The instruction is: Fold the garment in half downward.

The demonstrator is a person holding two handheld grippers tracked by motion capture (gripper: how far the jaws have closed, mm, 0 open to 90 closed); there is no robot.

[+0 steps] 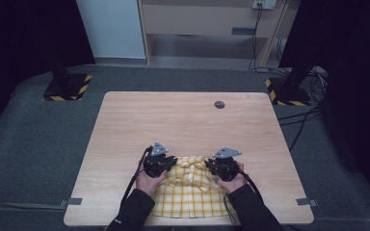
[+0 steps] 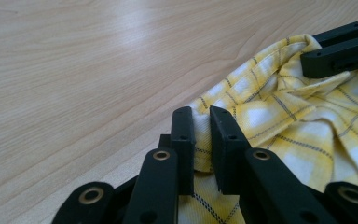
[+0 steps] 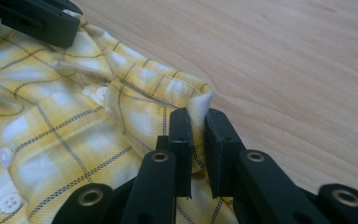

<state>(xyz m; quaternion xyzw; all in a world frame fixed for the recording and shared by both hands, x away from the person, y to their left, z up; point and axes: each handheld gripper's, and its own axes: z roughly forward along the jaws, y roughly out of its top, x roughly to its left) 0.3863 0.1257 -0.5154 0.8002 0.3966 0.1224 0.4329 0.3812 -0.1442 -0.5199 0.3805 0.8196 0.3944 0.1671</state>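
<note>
A yellow and white checked shirt (image 1: 189,190) lies folded at the near edge of the wooden table (image 1: 183,120), collar end away from the person. My left gripper (image 1: 166,162) is shut on the shirt's far left corner; in the left gripper view its pads (image 2: 182,135) pinch a fold of the cloth (image 2: 279,112). My right gripper (image 1: 215,166) is shut on the far right corner, and the right gripper view shows the shirt (image 3: 74,130) with its white buttons (image 3: 10,203) and a bunched edge squeezed between the jaws. Each gripper view shows the other gripper across the collar.
A small dark round grommet (image 1: 219,104) sits in the table near its far edge. Two black stand bases with yellow-black tape (image 1: 67,86) (image 1: 289,91) rest on the grey floor beyond the table, with cables at the right.
</note>
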